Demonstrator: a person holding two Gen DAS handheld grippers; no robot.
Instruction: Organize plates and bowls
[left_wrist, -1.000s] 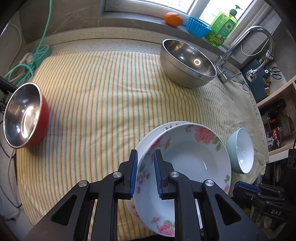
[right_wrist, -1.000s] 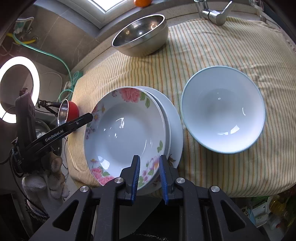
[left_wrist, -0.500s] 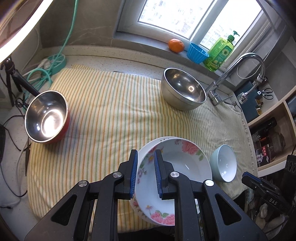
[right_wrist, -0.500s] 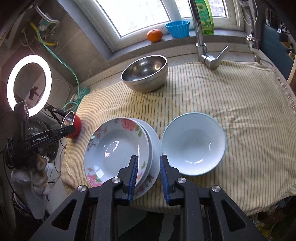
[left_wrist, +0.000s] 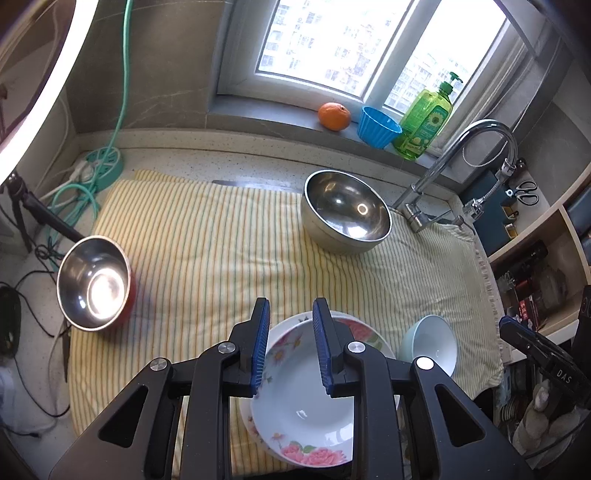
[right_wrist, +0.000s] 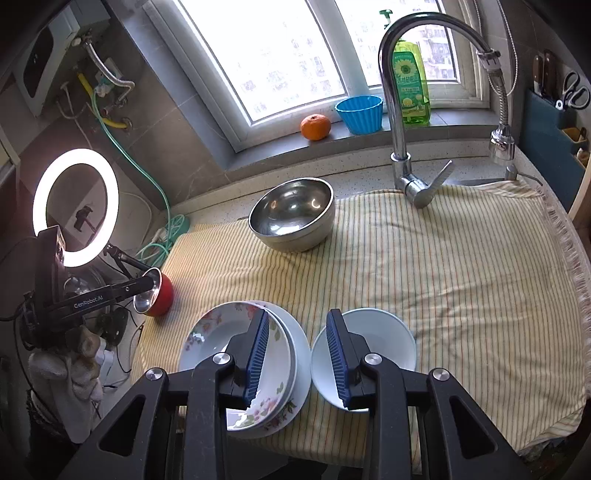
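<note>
Left gripper (left_wrist: 289, 345) hangs above the floral plate (left_wrist: 301, 402), jaws parted with a clear gap, nothing between them; they have just been opening. Its arms cover the plate's left rim and part of the right. Right gripper (right_wrist: 298, 356) is also parted and empty, jaws just been opening, hovering over the gap between the plates and the white bowl (right_wrist: 384, 332).

The floral plate sits stacked on a plain white plate (right_wrist: 301, 354) at the near edge of the striped cloth (right_wrist: 461, 277). Only a crescent of the lower plate shows in either view. How many plates are in the stack is hard to tell. The white bowl stands just right of the stack, touching or almost; the right gripper's finger hides the contact line. In the left view the bowl (left_wrist: 430, 343) is partly cut off by the gripper arm.

Steel bowl (left_wrist: 345, 212) is upright at the far side of the cloth, near the faucet (right_wrist: 399, 122). Red bowl (left_wrist: 94, 286) sits at the cloth's left edge; in the right view it is half hidden behind the left gripper's body.

On the sill: orange (right_wrist: 315, 126), blue cup (right_wrist: 359, 113), soap bottle (left_wrist: 424, 118), the last partly behind the faucet in the right view. A gloved hand (right_wrist: 70, 365) holds the left gripper; its lower part is dark and hard to make out. Ring light (right_wrist: 75, 206) stands at far left.
</note>
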